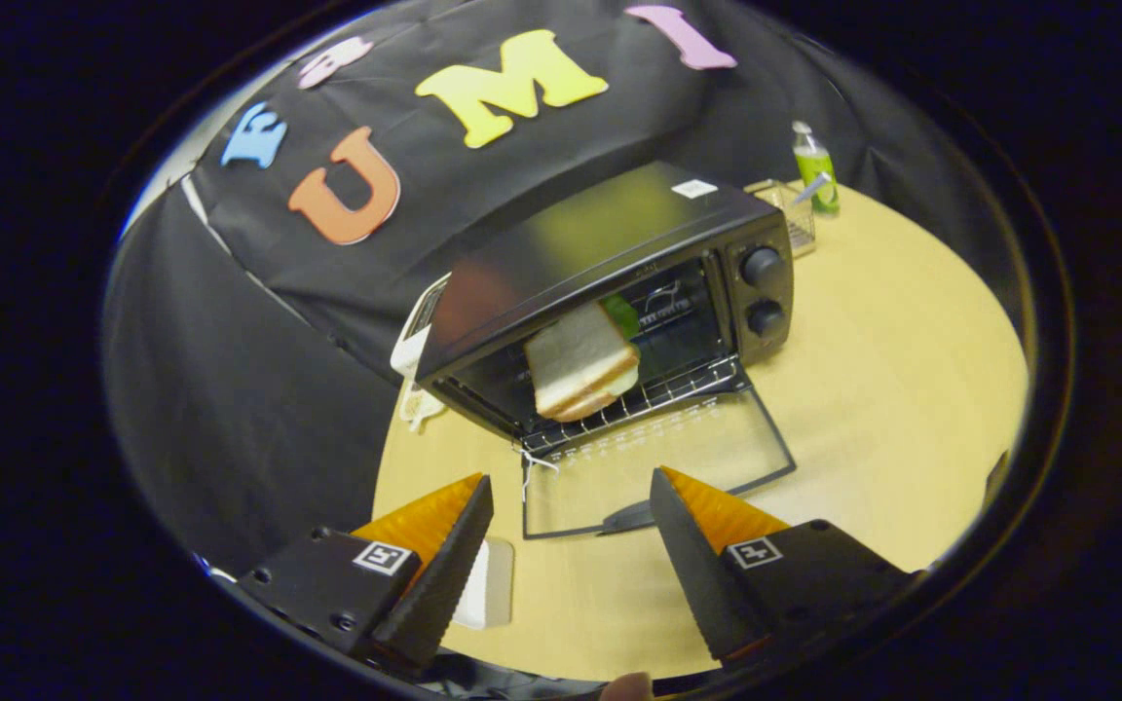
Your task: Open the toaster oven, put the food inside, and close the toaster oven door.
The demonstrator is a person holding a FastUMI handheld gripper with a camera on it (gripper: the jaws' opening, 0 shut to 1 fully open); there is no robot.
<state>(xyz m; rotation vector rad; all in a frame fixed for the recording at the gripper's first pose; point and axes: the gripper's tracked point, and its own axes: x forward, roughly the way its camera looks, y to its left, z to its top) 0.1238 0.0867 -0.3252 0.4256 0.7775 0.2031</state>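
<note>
— Pale wooden bench (892, 389) with black cloth hung behind it, is that the setting?

— Yes. Furthest left, tucked behind the oven's left end, a white object (417, 331) leans against the cloth; I cannot tell what it is. Nearer us, just beside the left finger, a small white card (488, 582) lies flat on the bench.

— And the toaster oven (610, 282)?

— Black, sitting mid-bench and angled. Its glass door (658, 467) is dropped fully open and lies flat on the bench, handle end toward us. A sandwich (580, 362) of white bread, with green showing at its far edge, rests tilted on the wire rack (639, 401) inside, toward the left half of the cavity.

— The gripper (571, 511)?

— Its jaws stand wide apart with nothing between them, hovering just ahead of the door's handle edge and touching neither door nor food.

— Further right?

— Two round knobs (763, 290) sit one above the other on the oven's right panel. Beyond the oven, a clear container (795, 219) and a green bottle (814, 166) stand close together near the bench's far edge.
</note>
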